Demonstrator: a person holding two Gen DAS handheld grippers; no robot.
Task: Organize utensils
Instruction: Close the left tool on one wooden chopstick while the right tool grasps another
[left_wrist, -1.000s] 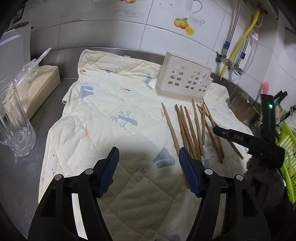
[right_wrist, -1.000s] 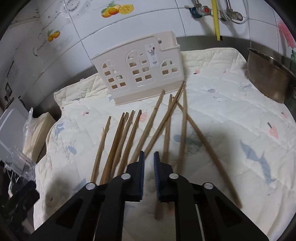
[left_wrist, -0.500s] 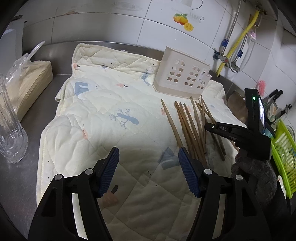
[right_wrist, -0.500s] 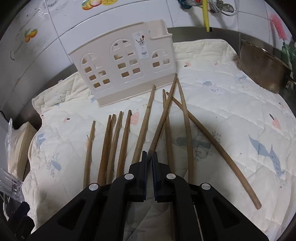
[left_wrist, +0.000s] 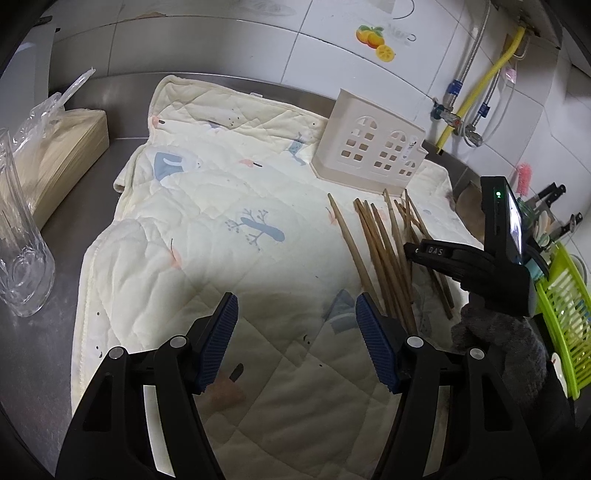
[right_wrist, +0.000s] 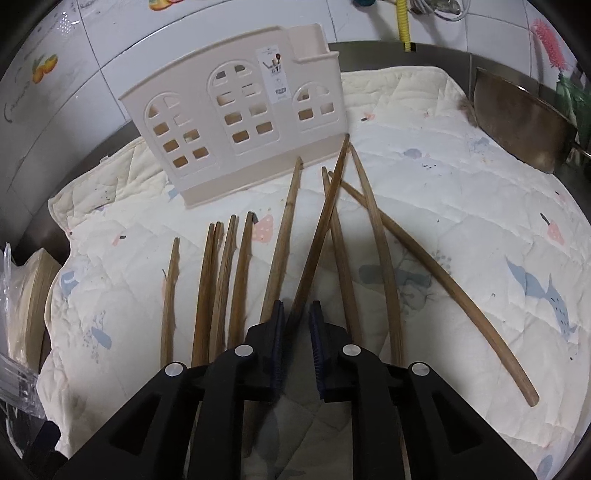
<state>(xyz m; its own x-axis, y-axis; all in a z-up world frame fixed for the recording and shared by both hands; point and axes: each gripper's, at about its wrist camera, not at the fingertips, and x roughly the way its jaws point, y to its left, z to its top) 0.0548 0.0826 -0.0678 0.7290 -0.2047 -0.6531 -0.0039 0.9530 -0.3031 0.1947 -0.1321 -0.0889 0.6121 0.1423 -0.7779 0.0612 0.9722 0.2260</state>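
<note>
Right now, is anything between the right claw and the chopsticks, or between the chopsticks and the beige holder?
Nothing visible. The right claw already straddles one chopstick, jaws just opening. Only bare quilt separates the chopsticks from the holder.

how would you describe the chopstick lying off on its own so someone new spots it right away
Find the cream house-shaped holder standing on the quilted mat. Wooden chopsticks fan out before it. The outermost one, toward the metal bowl, angles away from the rest.

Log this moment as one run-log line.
left gripper: open, empty | right gripper: jaws just opening around one chopstick | holder: empty
</note>
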